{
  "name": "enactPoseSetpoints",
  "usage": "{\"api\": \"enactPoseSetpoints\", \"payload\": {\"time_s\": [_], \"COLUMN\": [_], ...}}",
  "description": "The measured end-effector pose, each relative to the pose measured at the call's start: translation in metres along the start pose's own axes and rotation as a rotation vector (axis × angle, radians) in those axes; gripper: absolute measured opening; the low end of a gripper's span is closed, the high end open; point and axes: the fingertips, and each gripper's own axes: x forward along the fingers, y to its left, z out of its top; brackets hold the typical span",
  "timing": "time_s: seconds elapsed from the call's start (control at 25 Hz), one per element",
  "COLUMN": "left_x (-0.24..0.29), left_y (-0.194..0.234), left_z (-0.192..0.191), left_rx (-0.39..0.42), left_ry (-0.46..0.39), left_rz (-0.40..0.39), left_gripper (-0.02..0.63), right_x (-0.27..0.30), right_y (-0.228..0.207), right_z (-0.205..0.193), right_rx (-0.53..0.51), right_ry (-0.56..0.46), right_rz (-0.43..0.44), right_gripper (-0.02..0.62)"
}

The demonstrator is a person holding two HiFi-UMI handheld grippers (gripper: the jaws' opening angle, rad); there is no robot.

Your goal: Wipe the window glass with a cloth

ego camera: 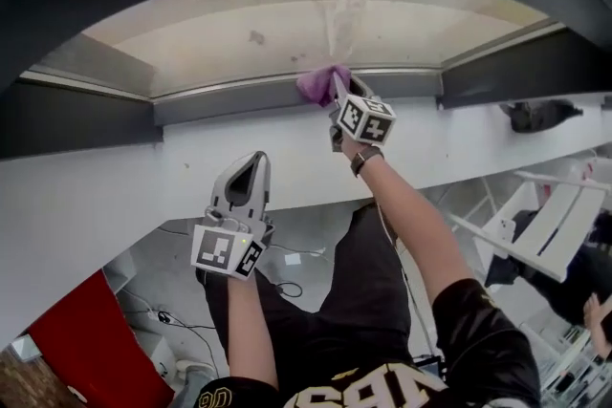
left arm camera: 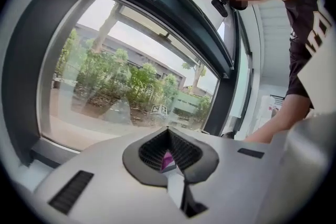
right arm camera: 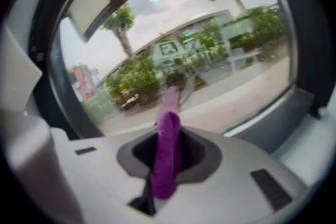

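Person's black shirt (ego camera: 478,339) is lowest in head view, both forearms stretched up from it. L gripper (ego camera: 258,162) is the nearer one, held over the white sill (ego camera: 115,196), well short of the pane & well apart from the cloth. Its fingers (left arm camera: 152,150) are together, ribbed pads meeting at the tips. A tiny purple-white sliver (left arm camera: 167,160) shows low in the gap btw them; can't tell what it is. Below the sill there's floor w/ thin cables (ego camera: 287,287) and a red board (ego camera: 91,339) at lower left.

Further out is the R gripper (ego camera: 339,91), arm across the sill, up at the bottom of the pane. Its fingers are clamped on the purple cloth (ego camera: 320,83). In R gripper view the cloth runs as a rolled band btw the pads and sticks out past the tips. Cloth end sits at the lower edge of the window glass (ego camera: 287,24), just above the grey bottom rail (ego camera: 239,96), approx mid-width. A faint pink reflection of it shows in the pane. Dark frame (ego camera: 76,124) either side. A small dark object (ego camera: 540,115) lies on the sill far R, well apart from the cloth.

On the pane above the cloth: a smudge (ego camera: 256,37) and a streak (ego camera: 335,24). Beyond the glass: pavement (right arm camera: 236,97), shrubs (left arm camera: 105,71), trees (right arm camera: 123,29), a low building (left arm camera: 131,55).
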Motion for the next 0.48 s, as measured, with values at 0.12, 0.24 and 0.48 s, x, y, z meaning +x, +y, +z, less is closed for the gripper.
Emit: {"api": "enactPoseSetpoints", "payload": {"time_s": [0.12, 0.24, 0.48], "left_x": [0.03, 0.049, 0.05], "left_y": [-0.044, -0.066, -0.073], "left_z": [-0.01, -0.012, -0.015], "left_rx": [-0.006, -0.01, -0.003], "left_ry": [0.009, 0.005, 0.001], "left_rz": [-0.058, -0.085, -0.048], "left_gripper": [0.009, 0.009, 0.009], "right_x": [-0.042, -0.068, -0.078], "right_y": [-0.128, -0.213, -0.238], "right_z": [0.036, 0.063, 0.082], "right_rx": [0.157, 0.24, 0.267], "right_ry": [-0.065, -0.113, -0.13], "right_rz": [-0.217, -0.368, -0.4], "right_gripper": [0.074, 0.074, 0.074]}}
